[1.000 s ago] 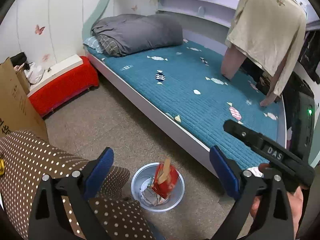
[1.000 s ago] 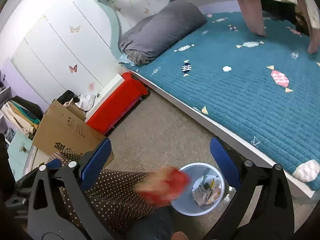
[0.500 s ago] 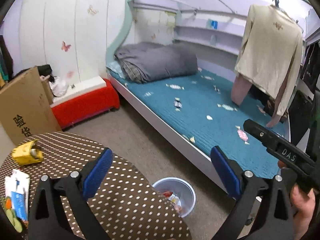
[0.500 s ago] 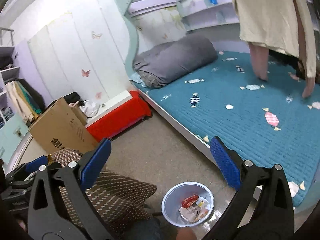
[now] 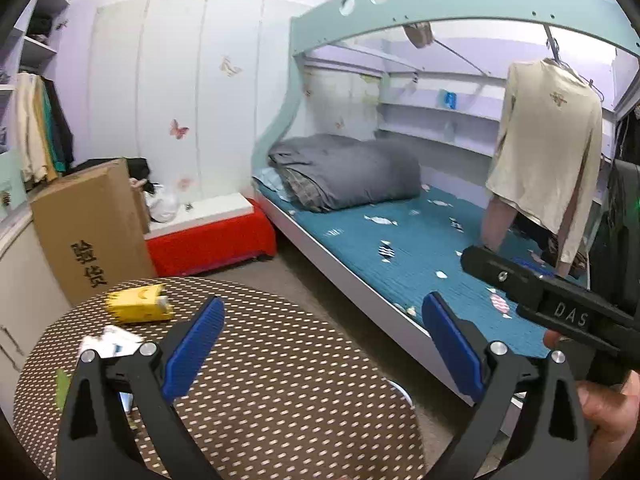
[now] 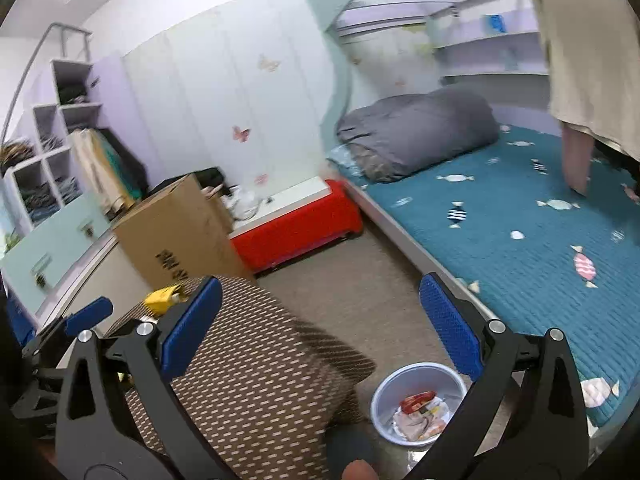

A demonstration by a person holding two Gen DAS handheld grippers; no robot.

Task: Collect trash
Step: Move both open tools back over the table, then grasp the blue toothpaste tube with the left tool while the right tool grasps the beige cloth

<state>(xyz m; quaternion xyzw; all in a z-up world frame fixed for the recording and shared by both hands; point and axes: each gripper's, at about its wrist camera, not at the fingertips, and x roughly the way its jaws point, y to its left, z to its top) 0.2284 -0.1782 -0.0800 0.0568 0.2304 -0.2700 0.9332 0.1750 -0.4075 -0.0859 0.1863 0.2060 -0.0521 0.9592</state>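
A yellow carton (image 5: 138,304) lies on the round brown dotted table (image 5: 280,392), with white wrappers (image 5: 108,340) beside it at the table's left; the carton also shows in the right wrist view (image 6: 162,297). My left gripper (image 5: 322,344) is open and empty above the table. My right gripper (image 6: 320,324) is open and empty above the table edge and floor. A pale blue trash bin (image 6: 418,406) on the floor holds a red packet (image 6: 416,400) and other wrappers. The right gripper's body (image 5: 552,304) shows in the left wrist view.
A bed with a teal mattress (image 5: 420,248) and grey duvet (image 5: 344,168) runs along the right. A red bench (image 5: 208,240) and a cardboard box (image 5: 92,232) stand by the wall. A beige shirt (image 5: 548,144) hangs over the bed.
Both grippers have risen and tilted up from the bin toward the table. The red packet, seen falling a second ago, now lies in the bin. The table's trash has come into view.
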